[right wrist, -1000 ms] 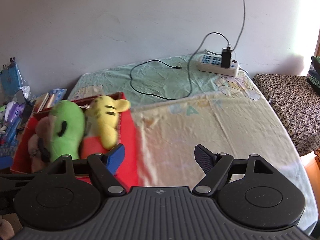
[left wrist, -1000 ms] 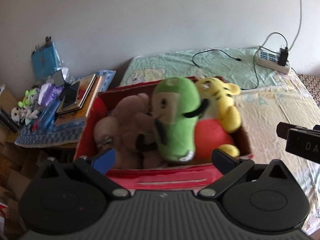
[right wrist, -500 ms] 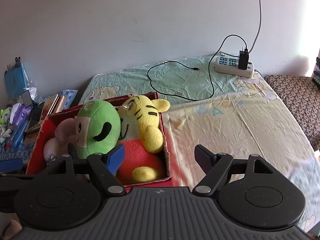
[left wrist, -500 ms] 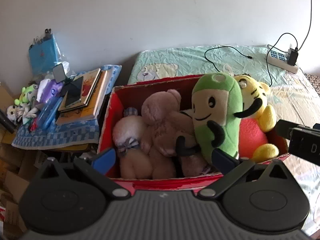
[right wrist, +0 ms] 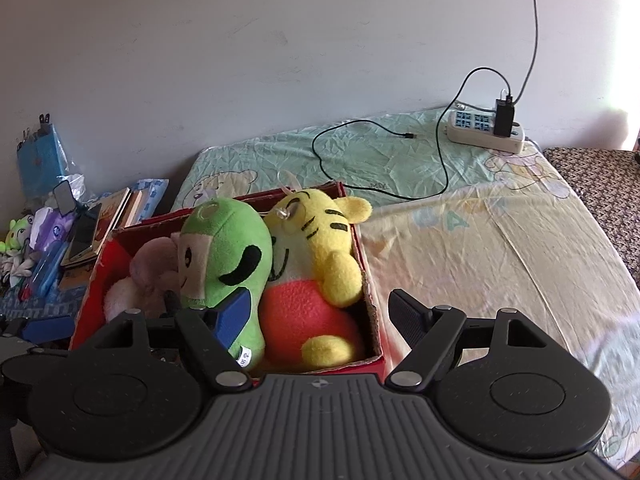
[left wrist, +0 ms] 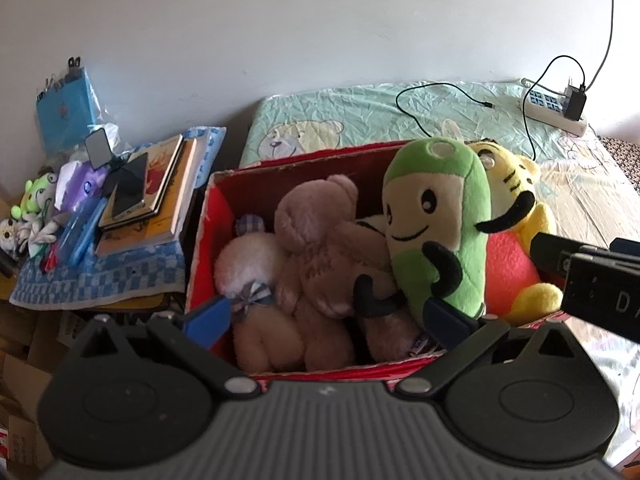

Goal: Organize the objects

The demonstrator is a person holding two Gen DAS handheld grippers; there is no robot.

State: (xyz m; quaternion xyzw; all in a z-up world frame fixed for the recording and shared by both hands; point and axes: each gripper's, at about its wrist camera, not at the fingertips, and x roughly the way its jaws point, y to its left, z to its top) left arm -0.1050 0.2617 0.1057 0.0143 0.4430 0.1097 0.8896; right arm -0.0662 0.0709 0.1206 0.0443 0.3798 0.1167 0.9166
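Left wrist view: red box sits at the bed's near left corner, packed with a green plush, a yellow tiger plush, a brown bear and a white plush.
Left claw: spread wide, empty, hovering over the box's near rim.
Right claw: released, empty, above the box's right end.
Progress: toys look gathered; judging by this, little remains on the bed.
Bed: bedsheet bare at 2 o'clock, apart from a power strip and black cable by the wall.
Room: plain wall at 12 o'clock; cluttered side bench with books at 10 o'clock.
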